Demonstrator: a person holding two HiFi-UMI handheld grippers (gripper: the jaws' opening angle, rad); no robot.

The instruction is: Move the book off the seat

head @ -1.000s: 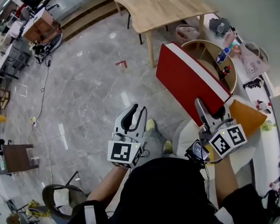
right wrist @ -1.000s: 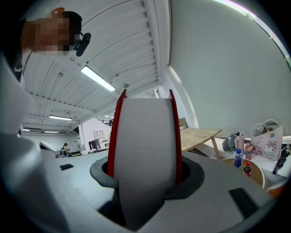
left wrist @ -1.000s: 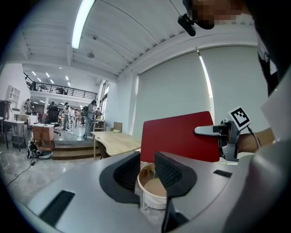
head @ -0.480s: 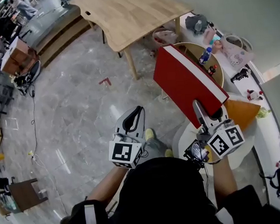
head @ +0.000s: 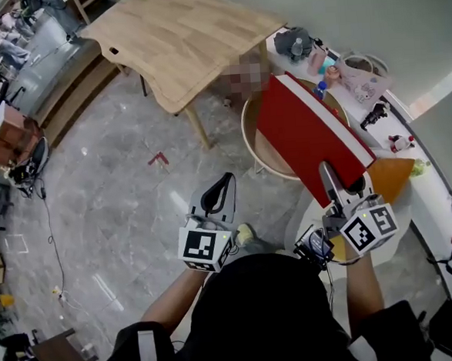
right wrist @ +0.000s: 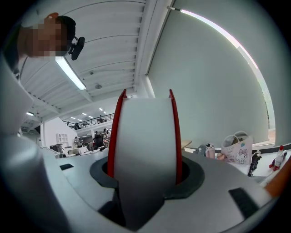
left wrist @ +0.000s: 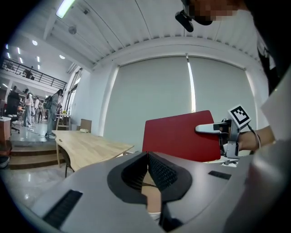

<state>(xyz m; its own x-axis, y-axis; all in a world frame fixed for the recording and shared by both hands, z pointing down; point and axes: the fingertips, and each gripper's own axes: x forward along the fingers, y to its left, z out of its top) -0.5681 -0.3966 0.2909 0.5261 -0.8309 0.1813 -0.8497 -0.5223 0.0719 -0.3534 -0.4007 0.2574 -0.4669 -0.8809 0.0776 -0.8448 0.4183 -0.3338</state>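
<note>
In the head view the red book (head: 308,135) hangs in the air, tilted, over a round wooden stool (head: 256,152). My right gripper (head: 338,182) is shut on its lower edge. The right gripper view looks along the book's white page edge (right wrist: 145,136), which sits between the two red covers and fills the jaws. My left gripper (head: 219,193) hovers over the floor to the left of the book. Its jaws have just been closing, and its ribbed pads (left wrist: 159,169) meet with nothing between them. The left gripper view shows the book (left wrist: 179,134) held by the right gripper (left wrist: 213,129).
A large wooden table (head: 178,40) stands ahead on the left over grey marbled floor. A white counter (head: 435,192) along the right wall carries bottles, toys and a printed bag (head: 358,82). An orange object (head: 392,178) lies just right of my right gripper.
The left gripper's jaws went from apart to closed. Both grippers and the book swung round, so the wooden table and the counter now lie nearer in the head view.
</note>
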